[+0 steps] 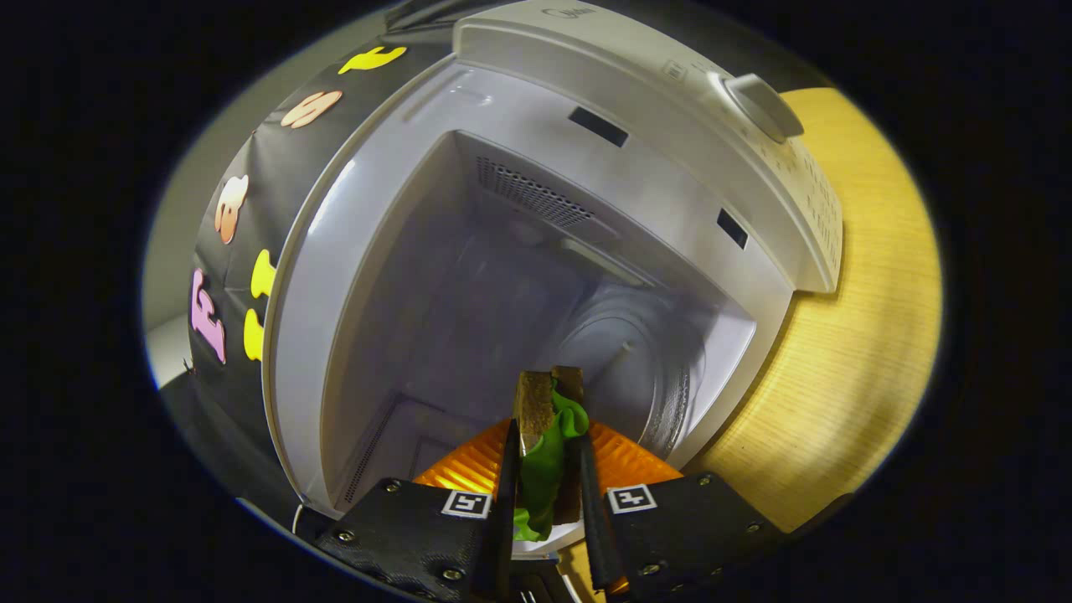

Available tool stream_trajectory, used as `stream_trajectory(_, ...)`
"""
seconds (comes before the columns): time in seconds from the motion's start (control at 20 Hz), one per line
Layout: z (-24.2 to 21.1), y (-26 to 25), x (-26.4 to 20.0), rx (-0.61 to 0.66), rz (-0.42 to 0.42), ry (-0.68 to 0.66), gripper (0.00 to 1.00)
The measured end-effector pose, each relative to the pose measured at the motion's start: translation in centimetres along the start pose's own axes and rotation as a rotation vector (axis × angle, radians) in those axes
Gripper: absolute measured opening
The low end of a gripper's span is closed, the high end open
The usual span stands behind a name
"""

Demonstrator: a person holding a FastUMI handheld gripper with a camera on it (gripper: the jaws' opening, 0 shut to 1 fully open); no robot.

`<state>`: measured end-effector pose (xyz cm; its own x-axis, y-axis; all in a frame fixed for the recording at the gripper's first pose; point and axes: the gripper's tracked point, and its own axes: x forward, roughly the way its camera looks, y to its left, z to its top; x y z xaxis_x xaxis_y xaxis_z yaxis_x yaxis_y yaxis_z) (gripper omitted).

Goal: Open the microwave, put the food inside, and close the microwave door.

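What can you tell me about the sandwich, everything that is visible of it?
The sandwich stands on its edge between the two fingers of the claw, which press on it from both sides. It has two brown bread slices with a green, lettuce-like leaf hanging out between them. It looks like a toy food. Under it lies an orange ribbed plate. Its far end points into the open microwave, at the mouth of the cavity.
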<state>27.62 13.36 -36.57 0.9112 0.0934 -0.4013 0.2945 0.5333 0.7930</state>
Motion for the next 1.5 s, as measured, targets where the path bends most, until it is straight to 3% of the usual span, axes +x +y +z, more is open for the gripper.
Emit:
stream_trajectory(0.1,0.1,-0.5,-0.3,-0.049,-0.014,0.004,0.49)
stream_trajectory(0.2,0.3,-0.6,-0.7,-0.075,-0.028,0.012,0.74)
stream_trajectory(0.25,0.4,-1.0,-1.0,-0.095,-0.046,0.013,0.94)
stream_trajectory(0.45,1.6,-1.6,-2.4,-0.217,-0.099,-0.021,0.96)
stream_trajectory(0.7,2.4,-1.3,-5.0,-0.344,-0.105,0.003,0.96)
stream_trajectory(1.5,7.9,6.3,-21.4,-0.65,0.046,-0.005,0.96)
